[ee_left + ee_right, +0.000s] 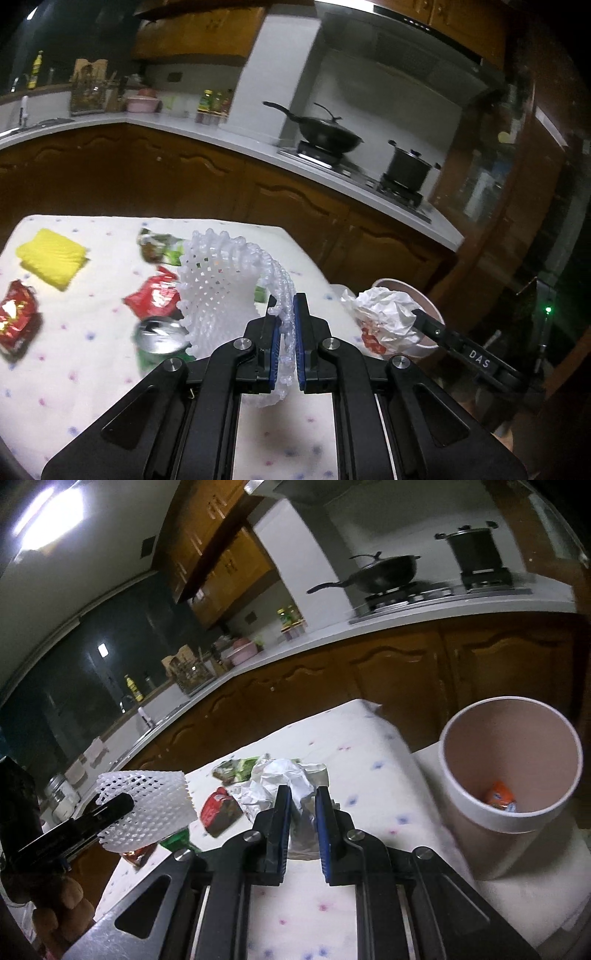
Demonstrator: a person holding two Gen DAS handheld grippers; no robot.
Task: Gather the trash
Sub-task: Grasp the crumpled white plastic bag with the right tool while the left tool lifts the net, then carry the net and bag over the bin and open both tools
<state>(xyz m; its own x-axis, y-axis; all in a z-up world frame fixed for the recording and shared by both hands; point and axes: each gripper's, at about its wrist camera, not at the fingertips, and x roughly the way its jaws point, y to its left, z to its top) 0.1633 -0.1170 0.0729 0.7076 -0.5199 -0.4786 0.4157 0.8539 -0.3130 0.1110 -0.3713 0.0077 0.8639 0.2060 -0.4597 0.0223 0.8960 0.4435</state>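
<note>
My left gripper point(287, 314) is shut on a white foam fruit net point(218, 291), held above the table; the net also shows in the right wrist view point(147, 808). My right gripper point(303, 801) is shut on a crumpled white paper wrapper point(284, 779), which shows beside the bin in the left wrist view point(384, 317). The pink-lined white bin point(476, 808) stands right of the table with an orange wrapper point(500, 797) inside. On the table lie a yellow foam net point(51, 258), red wrappers point(18, 314) point(155, 295), a green packet point(162, 247) and a green can point(159, 339).
The table has a white dotted cloth point(74, 369). Behind it runs a kitchen counter point(221, 136) with wooden cabinets, a wok point(325, 136) and a pot point(406, 166) on the stove. A brown plush toy point(62, 908) sits at the lower left of the right wrist view.
</note>
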